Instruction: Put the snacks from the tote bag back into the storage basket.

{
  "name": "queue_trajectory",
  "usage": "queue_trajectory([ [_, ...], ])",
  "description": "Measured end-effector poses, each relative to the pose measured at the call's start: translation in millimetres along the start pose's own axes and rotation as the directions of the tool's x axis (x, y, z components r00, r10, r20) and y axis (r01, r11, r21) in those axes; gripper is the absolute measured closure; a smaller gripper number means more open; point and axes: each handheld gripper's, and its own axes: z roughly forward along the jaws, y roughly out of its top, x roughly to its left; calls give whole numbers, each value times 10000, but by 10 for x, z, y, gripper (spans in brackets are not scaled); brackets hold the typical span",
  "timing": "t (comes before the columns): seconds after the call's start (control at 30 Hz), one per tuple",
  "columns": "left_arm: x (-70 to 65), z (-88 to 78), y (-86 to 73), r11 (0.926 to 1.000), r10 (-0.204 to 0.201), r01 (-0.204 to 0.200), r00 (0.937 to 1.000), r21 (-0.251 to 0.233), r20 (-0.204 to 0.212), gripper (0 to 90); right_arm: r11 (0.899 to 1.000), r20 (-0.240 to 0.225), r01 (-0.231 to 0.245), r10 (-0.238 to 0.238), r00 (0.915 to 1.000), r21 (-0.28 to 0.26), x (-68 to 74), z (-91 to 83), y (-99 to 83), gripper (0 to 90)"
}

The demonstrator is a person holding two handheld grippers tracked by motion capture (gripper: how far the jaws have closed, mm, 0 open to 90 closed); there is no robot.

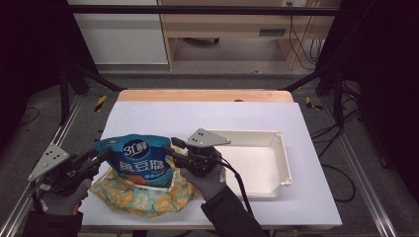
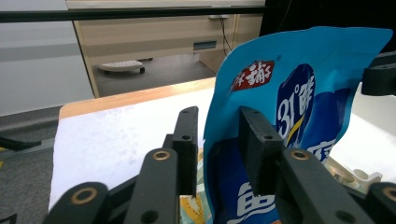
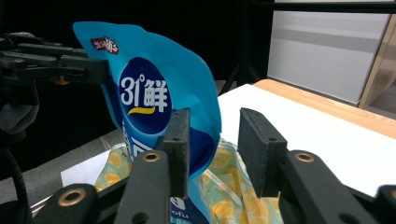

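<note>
A blue snack pouch [image 1: 138,159] with white lettering stands upright on a yellow lemon-print cloth bag [image 1: 143,200] at the table's front left. My left gripper [image 1: 101,155] reaches in at the pouch's left edge. In the left gripper view that pouch edge [image 2: 212,140] lies between the jaws, with a gap on one side. My right gripper [image 1: 174,149] comes at the right edge. In the right gripper view the pouch [image 3: 154,98] overlaps one jaw and a gap separates it from the other. Both grippers are open around the pouch's edges.
A white rectangular tray [image 1: 284,158] lies to the right of the right hand. The white tabletop [image 1: 197,118] stretches behind the pouch to a wooden back edge. Black frame bars and cables surround the table.
</note>
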Motion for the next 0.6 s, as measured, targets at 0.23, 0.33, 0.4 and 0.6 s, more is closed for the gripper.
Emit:
queue_trajectory([
  [0.23, 11, -4, -12, 10000, -33, 33, 10000, 12, 65, 758, 10000, -28, -5, 5, 10000, 99, 6, 82, -33, 705],
  [0.33, 18, -1, -15, 9999, -113, 113, 9999, 0, 92, 786, 9999, -76, -40, 41, 10000, 111, 8, 129, -32, 726],
  [0.4, 16, -1, -15, 9999, -111, 111, 9999, 9, 89, 800, 9999, -139, -35, 37, 9999, 147, 12, 155, -32, 738],
  [0.6, 14, -5, -13, 9998, -168, 167, 9998, 53, 100, 839, 9997, -168, -199, 202, 9997, 164, 13, 187, -27, 789],
])
